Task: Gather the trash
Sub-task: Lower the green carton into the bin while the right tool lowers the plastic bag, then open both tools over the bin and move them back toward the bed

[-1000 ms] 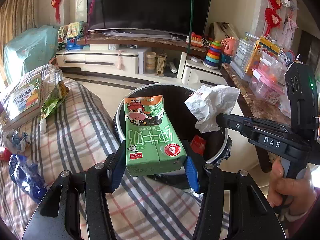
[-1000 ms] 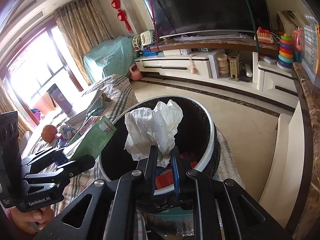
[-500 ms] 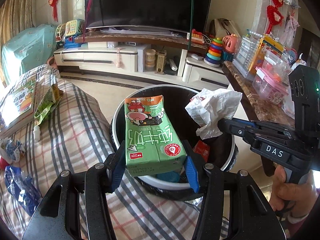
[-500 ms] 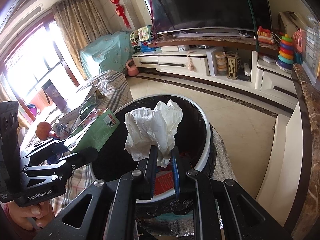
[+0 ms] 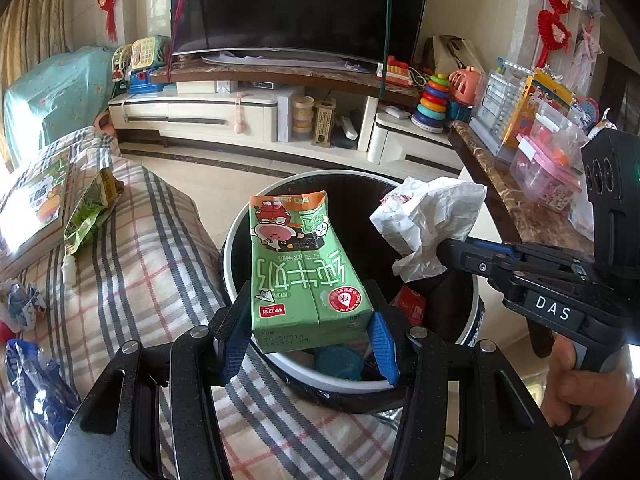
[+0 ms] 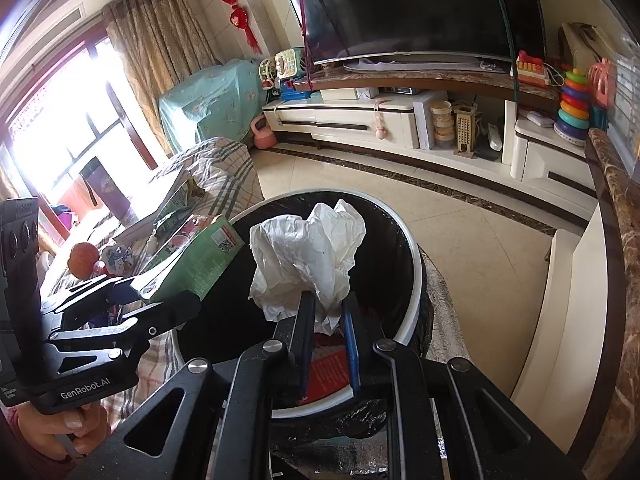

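Note:
A green milk carton [image 5: 298, 268] sits clamped between the blue pads of my left gripper [image 5: 306, 330], held over the near rim of the round black bin [image 5: 280, 364] with a white rim. My right gripper [image 6: 326, 312] is shut on a crumpled white paper [image 6: 306, 256], which hangs over the bin's opening. In the left wrist view the same paper [image 5: 428, 222] shows above the bin's right side, with the right gripper [image 5: 444, 246] reaching in from the right. The carton [image 6: 196, 260] and left gripper [image 6: 136, 284] appear at the bin's left edge in the right wrist view. Red and blue rubbish lies inside the bin.
A plaid-covered surface [image 5: 132, 264] on the left bears a green snack bag [image 5: 90, 208], a flat box [image 5: 36, 200], a blue wrapper [image 5: 36, 392] and crumpled scraps [image 5: 20, 304]. A marble counter [image 5: 516, 204] with plastic containers flanks the right. TV cabinet [image 5: 248, 116] stands behind, beyond tiled floor.
The left gripper with the carton has come closer over the bin, which now sits larger and lower in its view. The right gripper and paper have barely moved.

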